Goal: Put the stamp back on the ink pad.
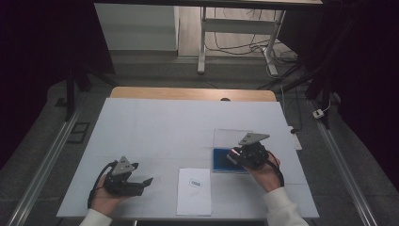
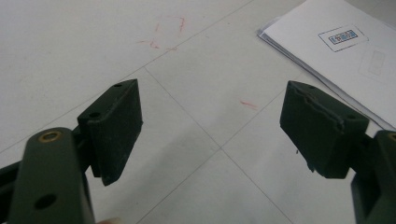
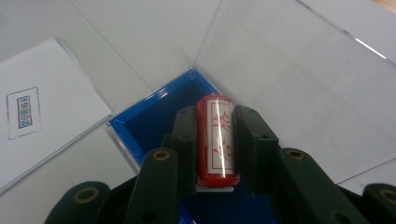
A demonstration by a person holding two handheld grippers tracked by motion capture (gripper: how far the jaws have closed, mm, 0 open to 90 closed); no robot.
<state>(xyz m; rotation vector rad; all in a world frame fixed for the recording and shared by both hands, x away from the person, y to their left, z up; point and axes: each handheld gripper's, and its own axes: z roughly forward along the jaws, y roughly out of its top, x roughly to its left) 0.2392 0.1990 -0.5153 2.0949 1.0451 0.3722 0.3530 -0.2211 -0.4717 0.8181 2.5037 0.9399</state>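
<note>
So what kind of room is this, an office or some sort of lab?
Probably a lab or workshop: a white-topped table for gripper work, dark curtains at the sides, and loose cables on the floor behind.

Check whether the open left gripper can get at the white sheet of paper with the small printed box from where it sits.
Probably yes. The left gripper has its jaws wide apart, holding nothing, and bare table lies between it and the white sheet of paper. The right gripper is off over the blue ink pad.
</note>
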